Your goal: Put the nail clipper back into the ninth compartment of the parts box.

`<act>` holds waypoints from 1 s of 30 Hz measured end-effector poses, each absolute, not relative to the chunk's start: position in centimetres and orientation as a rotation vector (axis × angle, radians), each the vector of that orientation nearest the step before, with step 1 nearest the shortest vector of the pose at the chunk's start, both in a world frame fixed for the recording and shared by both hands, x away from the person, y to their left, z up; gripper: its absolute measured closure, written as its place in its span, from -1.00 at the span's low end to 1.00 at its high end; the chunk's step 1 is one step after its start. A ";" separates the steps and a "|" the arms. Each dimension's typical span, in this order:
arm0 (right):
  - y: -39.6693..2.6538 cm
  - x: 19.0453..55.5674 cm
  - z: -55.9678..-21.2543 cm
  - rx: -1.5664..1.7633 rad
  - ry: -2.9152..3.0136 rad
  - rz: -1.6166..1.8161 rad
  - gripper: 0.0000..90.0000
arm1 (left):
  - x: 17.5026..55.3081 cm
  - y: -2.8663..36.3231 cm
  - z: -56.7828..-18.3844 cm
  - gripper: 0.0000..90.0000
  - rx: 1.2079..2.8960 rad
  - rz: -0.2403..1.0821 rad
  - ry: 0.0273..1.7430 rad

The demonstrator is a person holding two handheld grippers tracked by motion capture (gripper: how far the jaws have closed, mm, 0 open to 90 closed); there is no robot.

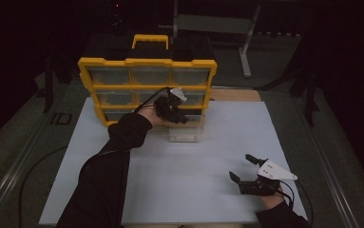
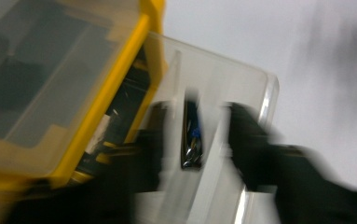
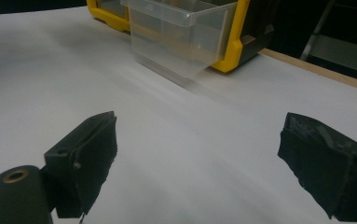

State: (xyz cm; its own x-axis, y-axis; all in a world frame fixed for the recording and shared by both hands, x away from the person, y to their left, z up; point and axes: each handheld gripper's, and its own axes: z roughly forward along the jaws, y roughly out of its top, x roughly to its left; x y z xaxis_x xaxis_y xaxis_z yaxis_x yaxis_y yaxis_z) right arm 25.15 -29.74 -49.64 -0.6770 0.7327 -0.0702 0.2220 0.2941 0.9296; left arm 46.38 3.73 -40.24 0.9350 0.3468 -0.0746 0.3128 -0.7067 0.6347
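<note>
A yellow and black organizer case point(image 1: 146, 61) with clear drawers stands at the back of the white table. One clear drawer point(image 1: 185, 133) is pulled out of its bottom row onto the table. My left gripper point(image 1: 180, 118) hovers at the drawer's top. In the blurred left gripper view its jaws stand apart over the drawer point(image 2: 241, 84), and a small dark object point(image 2: 191, 140) lies in the drawer between them, untouched. My right gripper point(image 1: 242, 167) rests at the table's near right, open and with nothing between its jaws point(image 3: 199, 149); it faces the drawer point(image 3: 176, 42).
The white table top point(image 1: 194, 180) lies between the two grippers. A metal frame point(image 1: 246, 42) stands behind the case. Dark floor surrounds the table, and a wooden strip point(image 3: 316, 70) runs along its far edge.
</note>
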 end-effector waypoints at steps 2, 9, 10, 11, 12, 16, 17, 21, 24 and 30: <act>-29.7 25.2 -49.6 0.849 2.077 1.373 -0.75 | 46.1 3.8 -40.2 -0.33 2.421 0.077 0.464; -29.6 25.1 -49.6 0.845 2.078 1.369 -0.75 | 45.4 4.1 -40.1 -0.98 2.413 0.016 0.455; -29.6 25.1 -49.6 0.845 2.078 1.369 -0.75 | 45.3 4.3 -40.0 -0.98 2.406 0.040 0.453; -29.6 25.1 -49.5 0.843 2.079 1.368 -0.75 | 45.2 4.4 -40.0 -0.98 2.398 0.033 0.453; -29.6 25.1 -49.5 0.844 2.078 1.368 -0.75 | 45.1 4.5 -40.0 -0.98 2.390 0.033 0.462; -29.6 25.1 -49.5 0.844 2.079 1.366 -0.75 | 44.7 5.0 -40.1 -1.00 2.388 0.054 0.472; -29.6 25.0 -49.5 0.844 2.079 1.366 -0.75 | 44.7 5.1 -40.0 -1.00 2.383 0.057 0.478; -29.6 25.1 -49.5 0.846 2.077 1.369 -0.75 | 44.5 5.4 -39.9 -1.00 2.371 0.068 0.473; -29.6 25.1 -49.5 0.847 2.078 1.367 -0.75 | 44.1 5.7 -39.7 -1.00 2.353 0.076 0.473; -29.6 25.1 -49.4 0.845 2.074 1.372 -0.75 | 43.6 5.9 -39.5 -1.00 2.339 0.064 0.471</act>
State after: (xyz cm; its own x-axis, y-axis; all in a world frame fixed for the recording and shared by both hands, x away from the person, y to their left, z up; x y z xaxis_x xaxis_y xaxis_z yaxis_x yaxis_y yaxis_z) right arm 25.06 -29.63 -49.45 -0.6765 0.7326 -0.0749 0.2175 0.2960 0.9301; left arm 43.62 5.92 -39.48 0.9315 0.3525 -0.0894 0.3155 -0.6610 0.6808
